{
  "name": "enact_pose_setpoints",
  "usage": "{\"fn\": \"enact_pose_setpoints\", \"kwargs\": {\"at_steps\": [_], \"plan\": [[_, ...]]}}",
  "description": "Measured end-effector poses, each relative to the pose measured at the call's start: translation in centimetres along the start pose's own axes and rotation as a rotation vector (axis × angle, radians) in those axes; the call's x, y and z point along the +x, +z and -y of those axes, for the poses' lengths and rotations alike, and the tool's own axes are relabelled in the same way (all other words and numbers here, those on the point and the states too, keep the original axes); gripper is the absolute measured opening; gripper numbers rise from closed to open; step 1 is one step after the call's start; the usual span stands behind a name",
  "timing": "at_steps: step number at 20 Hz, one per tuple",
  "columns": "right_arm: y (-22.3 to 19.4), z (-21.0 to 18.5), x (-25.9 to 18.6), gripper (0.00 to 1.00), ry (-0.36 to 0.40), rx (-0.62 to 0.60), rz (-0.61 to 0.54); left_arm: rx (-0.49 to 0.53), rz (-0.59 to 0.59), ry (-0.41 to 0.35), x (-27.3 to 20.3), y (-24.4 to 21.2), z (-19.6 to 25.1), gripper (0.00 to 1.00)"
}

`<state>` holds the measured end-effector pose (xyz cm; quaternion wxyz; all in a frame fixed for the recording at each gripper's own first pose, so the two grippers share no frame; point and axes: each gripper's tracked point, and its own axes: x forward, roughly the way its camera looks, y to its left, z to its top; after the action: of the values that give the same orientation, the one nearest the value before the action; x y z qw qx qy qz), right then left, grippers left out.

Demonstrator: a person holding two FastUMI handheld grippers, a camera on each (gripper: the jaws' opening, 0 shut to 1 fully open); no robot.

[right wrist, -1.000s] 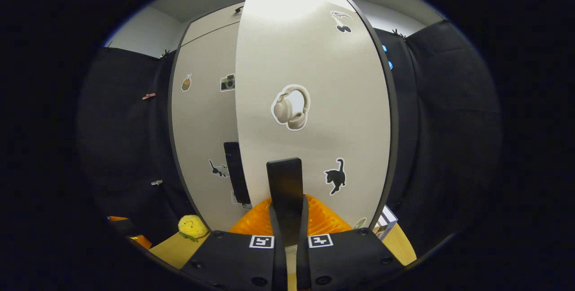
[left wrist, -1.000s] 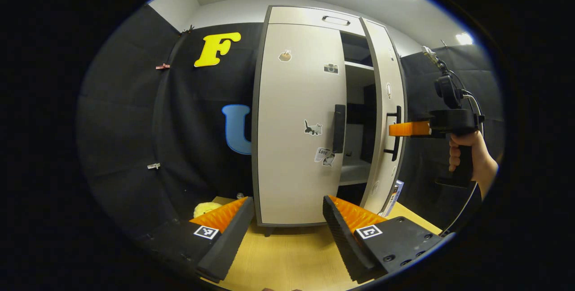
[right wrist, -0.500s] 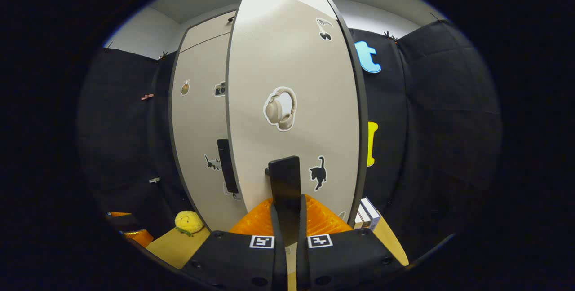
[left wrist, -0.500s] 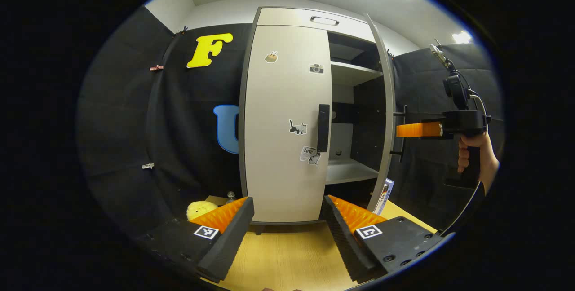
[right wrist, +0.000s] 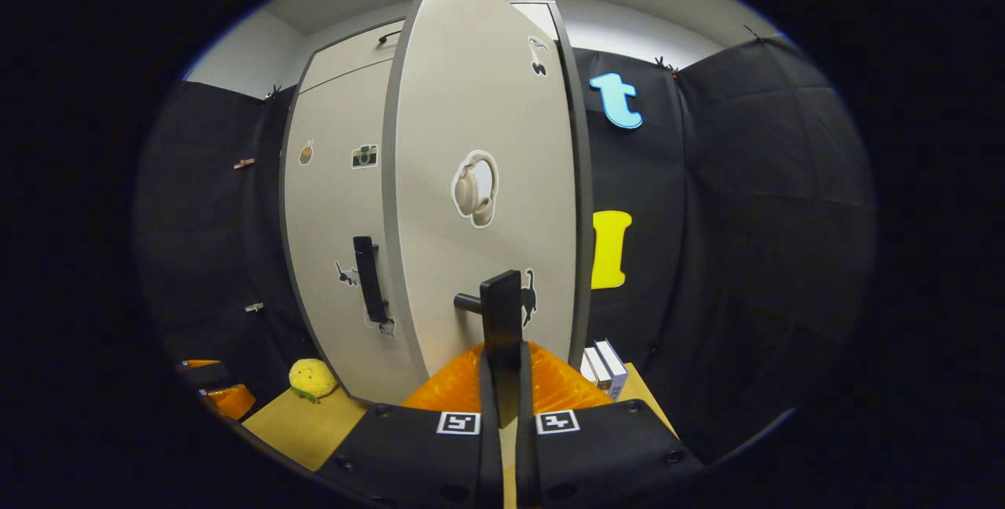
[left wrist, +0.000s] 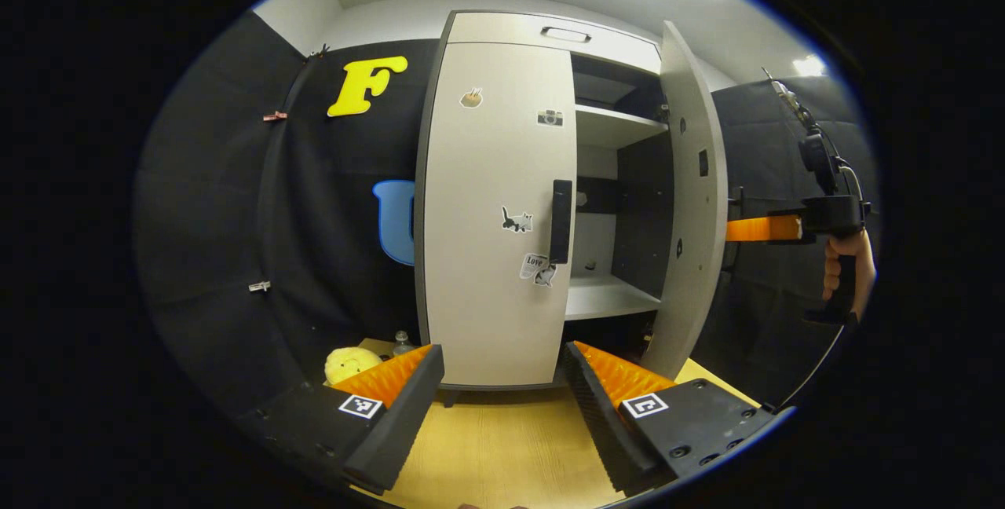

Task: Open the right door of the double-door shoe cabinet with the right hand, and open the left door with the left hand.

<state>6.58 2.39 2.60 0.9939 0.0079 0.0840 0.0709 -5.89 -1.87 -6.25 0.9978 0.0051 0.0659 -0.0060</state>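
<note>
The pale shoe cabinet stands on a wooden table. Its left door (left wrist: 495, 210) is closed, with a black vertical handle (left wrist: 560, 220) at its right edge. The right door (left wrist: 691, 218) is swung far outward, showing shelves (left wrist: 608, 301) inside. My left gripper (left wrist: 498, 407) hangs open low in front of the left door, apart from it. In the right gripper view, my right gripper (right wrist: 502, 391) is shut on the right door's black handle (right wrist: 501, 313); the door's front face (right wrist: 479, 179) carries a headphone sticker. The right gripper (left wrist: 754, 228) and its hand (left wrist: 844, 273) also appear in the left gripper view.
A yellow plush toy (left wrist: 349, 364) and a small bottle (left wrist: 402, 344) sit left of the cabinet. Books (right wrist: 603, 364) stand at the cabinet's right foot. The table top (left wrist: 502, 454) lies between my left gripper and the cabinet. Black cloth walls close in both sides.
The right door has swung much farther open with the right gripper still on its handle, moving rightward. My left gripper has shifted only slightly and stays open.
</note>
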Motion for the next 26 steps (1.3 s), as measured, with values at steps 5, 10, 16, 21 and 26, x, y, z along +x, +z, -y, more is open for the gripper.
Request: {"fn": "enact_pose_setpoints", "kwargs": {"at_steps": [5, 10, 16, 21, 26], "plan": [[-0.2, 2.8, -0.2, 0.10, -0.046, 0.008, -0.010, 0.004, -0.007, -0.017, 1.0, -0.2, 1.7, 0.95], [-0.6, 6.5, -0.6, 0.07, -0.134, -0.004, -0.018, 0.000, -0.004, -0.060, 2.1, 0.2, 4.3, 0.95], [-1.4, 6.4, -1.7, 0.06, -0.093, 0.018, -0.006, 0.029, -0.001, -0.096, 2.6, 0.3, 5.9, 0.95], [-1.1, 6.8, -3.2, 0.06, -0.120, -0.026, 0.032, 0.007, -0.011, -0.123, 2.7, 0.2, 6.4, 0.95], [-0.9, 5.8, -4.6, 0.06, -0.140, 0.045, 0.051, 0.013, -0.009, -0.147, 2.7, 0.2, 6.5, 0.95]]}}
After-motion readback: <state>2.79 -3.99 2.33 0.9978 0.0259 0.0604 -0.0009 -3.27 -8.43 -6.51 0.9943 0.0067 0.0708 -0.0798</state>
